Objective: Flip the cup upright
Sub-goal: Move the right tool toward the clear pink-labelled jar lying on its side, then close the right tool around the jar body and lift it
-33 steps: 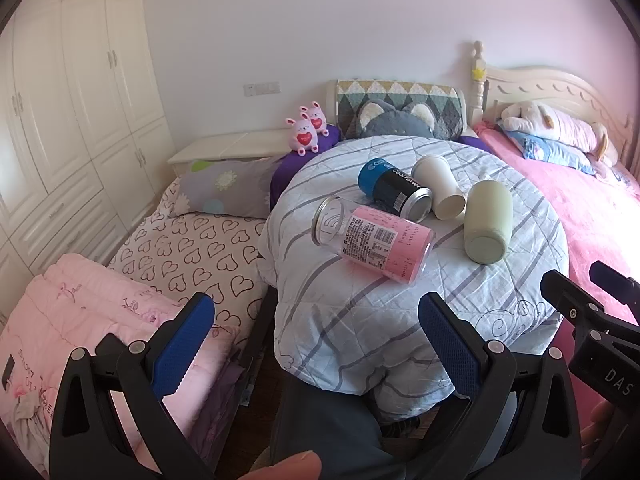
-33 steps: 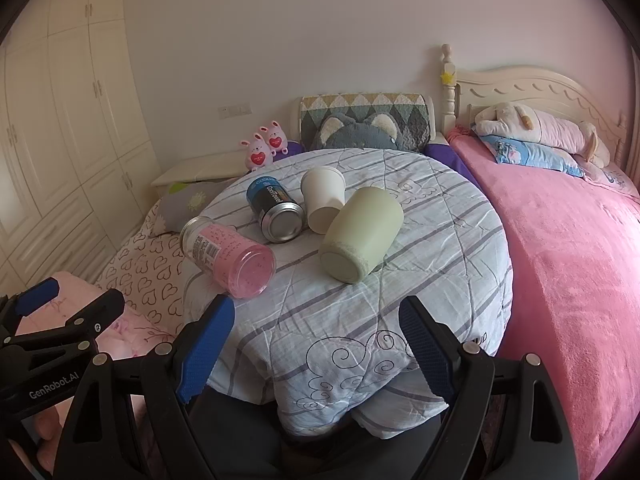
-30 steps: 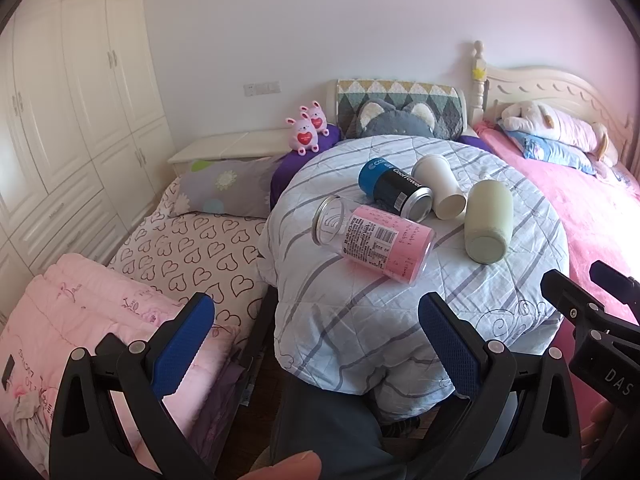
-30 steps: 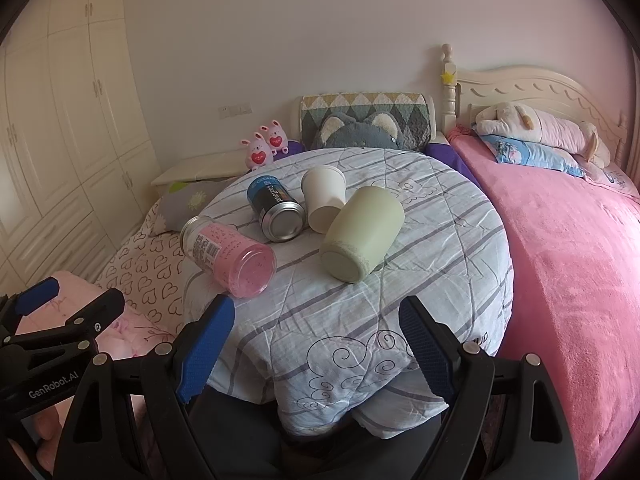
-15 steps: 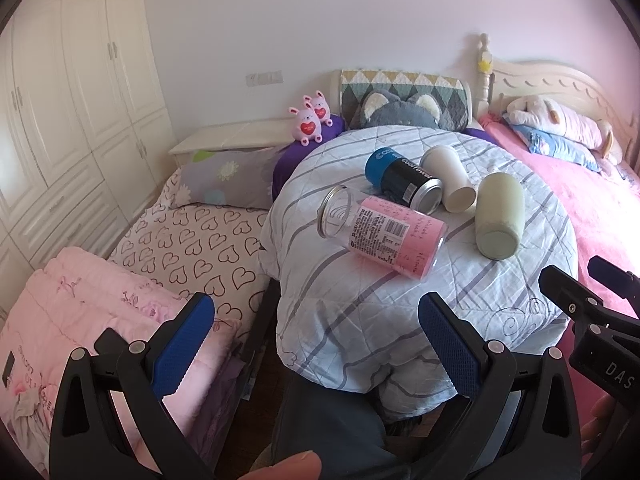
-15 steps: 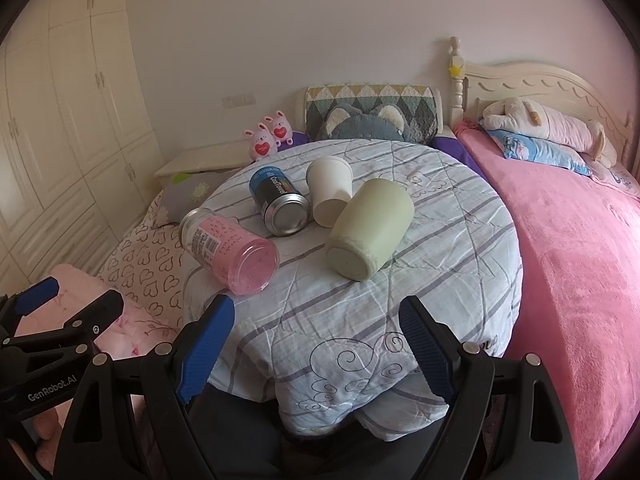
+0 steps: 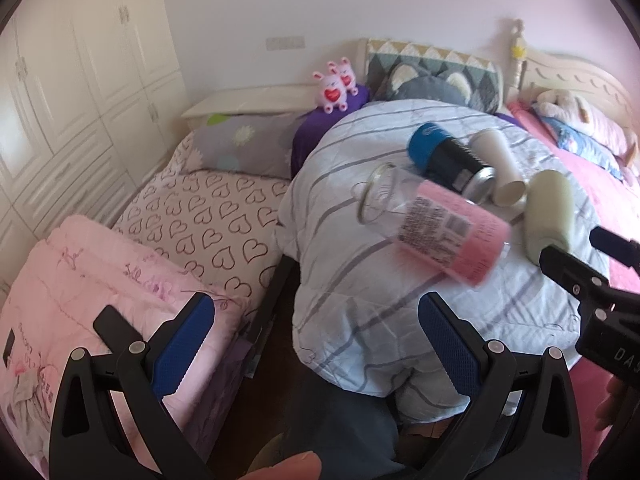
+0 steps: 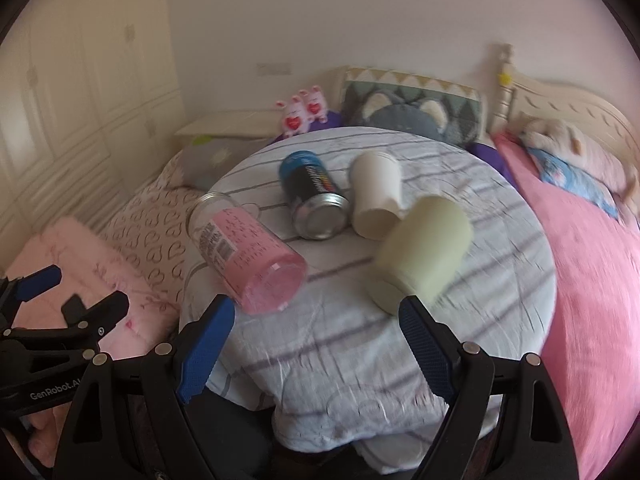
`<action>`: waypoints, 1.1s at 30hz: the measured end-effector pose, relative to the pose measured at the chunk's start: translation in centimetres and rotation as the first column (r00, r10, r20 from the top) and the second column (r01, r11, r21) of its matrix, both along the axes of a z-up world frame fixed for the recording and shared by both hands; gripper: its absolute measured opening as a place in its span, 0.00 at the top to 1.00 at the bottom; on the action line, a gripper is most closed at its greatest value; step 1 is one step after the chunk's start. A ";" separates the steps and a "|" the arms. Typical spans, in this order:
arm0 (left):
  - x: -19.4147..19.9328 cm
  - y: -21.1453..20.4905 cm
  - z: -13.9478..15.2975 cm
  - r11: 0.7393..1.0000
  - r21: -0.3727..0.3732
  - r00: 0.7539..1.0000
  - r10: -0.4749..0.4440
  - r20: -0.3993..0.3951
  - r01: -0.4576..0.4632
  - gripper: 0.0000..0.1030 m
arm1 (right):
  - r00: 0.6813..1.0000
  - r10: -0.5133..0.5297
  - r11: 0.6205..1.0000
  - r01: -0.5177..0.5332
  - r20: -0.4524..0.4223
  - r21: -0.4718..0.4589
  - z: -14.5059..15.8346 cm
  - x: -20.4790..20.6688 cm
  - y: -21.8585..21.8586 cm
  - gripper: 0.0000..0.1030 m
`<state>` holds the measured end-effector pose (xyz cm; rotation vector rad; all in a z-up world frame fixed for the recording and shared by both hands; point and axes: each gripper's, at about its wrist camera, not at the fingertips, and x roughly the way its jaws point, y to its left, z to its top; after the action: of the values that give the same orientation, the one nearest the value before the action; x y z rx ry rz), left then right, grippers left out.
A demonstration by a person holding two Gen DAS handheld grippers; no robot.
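- Step in hand: approach. Four containers lie on their sides on the round table [image 8: 500, 280] with the striped cloth; none stands upright and neither gripper touches any.
- Left gripper [image 7: 316, 348]: jaws spread wide, nothing between them. It hangs off the table's near-left edge, above the gap beside the heart-print bedding [image 7: 200, 216].
- Right gripper [image 8: 316, 344]: jaws spread wide, nothing held. It hangs at the near edge of the table, pointing between the pink bottle and the green cup.
- Containers, left to right, one of each:
  - clear pink-labelled bottle [image 8: 244, 256], base toward the camera, mouth away;
  - blue-and-black can [image 8: 312, 196], metal end toward the camera;
  - white paper cup [image 8: 376, 200], just beside the can;
  - pale green cup [image 8: 420, 256], nearest the right gripper, just above its right finger in that view.
- Which cup is targeted cannot be told; the green one is the likeliest by position.
- Next move calls for: advance the right gripper over the tabletop, straddle the cup's body across its width, close, lift clear of the soft cloth, rotate to vertical, set down gently.
- Background count: two pink bunny toys [image 8: 302, 114].
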<state>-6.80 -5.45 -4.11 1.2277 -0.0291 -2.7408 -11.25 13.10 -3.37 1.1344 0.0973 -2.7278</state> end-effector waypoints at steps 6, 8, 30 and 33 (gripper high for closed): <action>-2.7 -1.9 -0.9 0.999 -0.005 0.997 0.054 0.049 -0.053 0.00 | 0.985 0.159 0.986 -0.163 0.070 0.041 -0.6 -3.8 -3.4 0.17; -3.7 -2.7 -1.2 0.997 0.001 0.995 0.072 0.065 -0.072 0.00 | 0.970 0.221 0.971 -0.229 0.103 0.069 -0.9 -4.8 -4.9 0.17; -9.2 -5.4 -3.8 0.991 0.006 0.975 0.130 0.182 -0.133 0.00 | 0.754 0.477 0.757 -0.614 0.452 0.225 -6.3 -11.5 -9.6 0.22; -9.5 -5.0 -3.6 0.992 0.000 0.976 0.121 0.179 -0.123 0.00 | 0.751 0.481 0.762 -0.613 0.452 0.208 -6.1 -11.6 -9.3 0.32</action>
<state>-16.27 -10.45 -7.74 1.4244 0.0419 -2.5232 -22.80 3.77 -9.52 1.4135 0.7607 -1.9634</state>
